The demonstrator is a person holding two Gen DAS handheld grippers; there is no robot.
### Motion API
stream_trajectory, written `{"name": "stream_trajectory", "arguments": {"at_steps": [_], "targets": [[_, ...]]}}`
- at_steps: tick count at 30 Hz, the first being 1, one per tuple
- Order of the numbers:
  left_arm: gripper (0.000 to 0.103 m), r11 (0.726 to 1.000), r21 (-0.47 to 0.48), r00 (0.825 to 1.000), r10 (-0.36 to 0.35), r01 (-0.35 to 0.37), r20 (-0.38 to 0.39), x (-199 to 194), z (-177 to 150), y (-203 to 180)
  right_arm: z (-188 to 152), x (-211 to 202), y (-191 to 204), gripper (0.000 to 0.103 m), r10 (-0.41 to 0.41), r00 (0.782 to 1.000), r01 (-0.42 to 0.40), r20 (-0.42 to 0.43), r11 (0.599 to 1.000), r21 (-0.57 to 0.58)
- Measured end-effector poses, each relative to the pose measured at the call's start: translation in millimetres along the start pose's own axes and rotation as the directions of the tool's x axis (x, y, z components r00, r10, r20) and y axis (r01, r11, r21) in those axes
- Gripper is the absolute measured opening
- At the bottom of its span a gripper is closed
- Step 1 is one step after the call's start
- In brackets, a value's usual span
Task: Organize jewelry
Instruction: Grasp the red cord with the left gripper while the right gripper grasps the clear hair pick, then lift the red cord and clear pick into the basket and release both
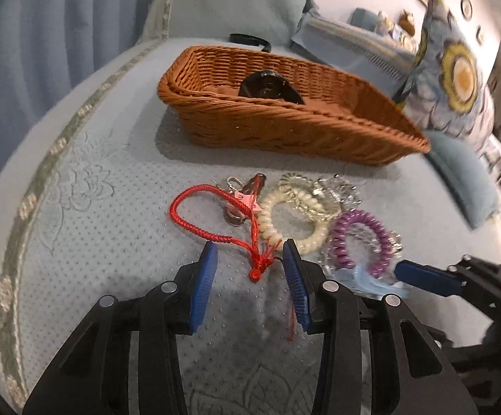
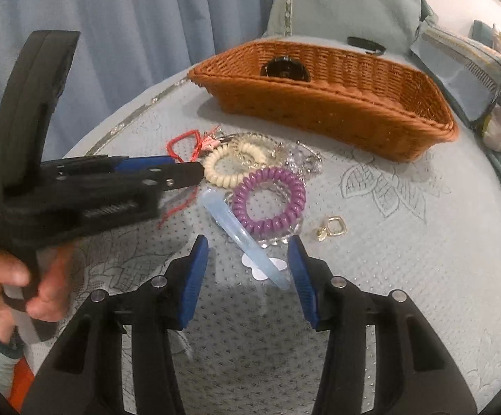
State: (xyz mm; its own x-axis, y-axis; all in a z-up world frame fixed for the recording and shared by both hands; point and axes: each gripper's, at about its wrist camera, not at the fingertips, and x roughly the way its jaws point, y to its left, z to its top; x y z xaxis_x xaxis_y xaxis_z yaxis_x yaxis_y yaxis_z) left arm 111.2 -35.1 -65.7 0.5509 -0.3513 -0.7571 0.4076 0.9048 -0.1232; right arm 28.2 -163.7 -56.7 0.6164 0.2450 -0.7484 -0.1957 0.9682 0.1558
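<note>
Coil ties [image 2: 269,202] crowd the basket [image 2: 337,103]; left hand-held gripper [image 1: 248,261] spread around red cord [image 1: 212,212], right hand-held gripper [image 2: 248,259] spread over pale clip [image 2: 240,238].

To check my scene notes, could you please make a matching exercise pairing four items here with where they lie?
Column one:
1. red cord bracelet
2. pale blue clip
3. dark round object
4. small gold clasp

Column two:
A. inside the wicker basket
B. alone, right of the purple coil
C. knot between the left claw's fingers
D. between the right claw's fingers

Pairs: 1-C, 2-D, 3-A, 4-B
</note>
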Motion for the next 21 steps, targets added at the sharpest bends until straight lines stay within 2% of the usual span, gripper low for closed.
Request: {"name": "stream_trajectory", "arguments": {"at_steps": [1, 3, 4, 8, 10, 14, 19, 21], "targets": [[0.030, 1.000, 0.007, 1.000, 0.019, -0.019, 0.003, -1.5, 0.0, -1.2, -0.2, 1.4, 0.7, 0.036, 0.009, 1.000, -0.009, -0.004, 1.000, -0.002], [0.009, 0.998, 0.012, 0.998, 0.056, -0.056, 0.000, -2.3, -0.8, 2.5, -0.1, 1.6, 2.5, 0.033, 0.025, 1.000, -0.025, -0.007, 1.000, -0.011], [0.007, 0.998, 0.008, 0.998, 0.060, -0.060, -0.003, -3.0, -0.9, 5.5, -0.9, 1.1, 5.1, 0.025, 0.046, 0.999, -0.046, -0.013, 0.999, -0.020], [0.006, 1.000, -0.023, 1.000, 0.011, -0.011, -0.023, -13.8, -3.5, 19.2, -5.0, -1.1, 19.7, 0.022, 0.120, 0.992, -0.123, -0.047, 0.991, -0.058], [0.006, 0.999, -0.028, 0.999, -0.026, 0.025, -0.042, -19.9, -8.5, 26.2, -5.5, -0.4, 23.6, 0.022, 0.115, 0.992, -0.118, -0.049, 0.991, -0.066], [0.006, 0.996, -0.012, 0.994, -0.084, 0.083, -0.071, -32.6, -20.7, 33.2, -3.2, 2.9, 20.6, 0.022, 0.131, 0.991, -0.132, -0.040, 0.991, -0.006], [0.007, 0.993, -0.005, 0.989, -0.117, 0.117, -0.096, -32.7, -26.9, 34.8, 3.2, 9.2, 21.2, 0.022, 0.067, 0.997, -0.065, -0.031, 0.996, 0.059], [0.013, 0.990, -0.007, 0.985, -0.141, 0.141, -0.104, -34.3, -28.0, 35.9, 6.5, 13.1, 23.4, 0.022, 0.052, 0.998, -0.049, -0.026, 0.996, 0.078]]}}
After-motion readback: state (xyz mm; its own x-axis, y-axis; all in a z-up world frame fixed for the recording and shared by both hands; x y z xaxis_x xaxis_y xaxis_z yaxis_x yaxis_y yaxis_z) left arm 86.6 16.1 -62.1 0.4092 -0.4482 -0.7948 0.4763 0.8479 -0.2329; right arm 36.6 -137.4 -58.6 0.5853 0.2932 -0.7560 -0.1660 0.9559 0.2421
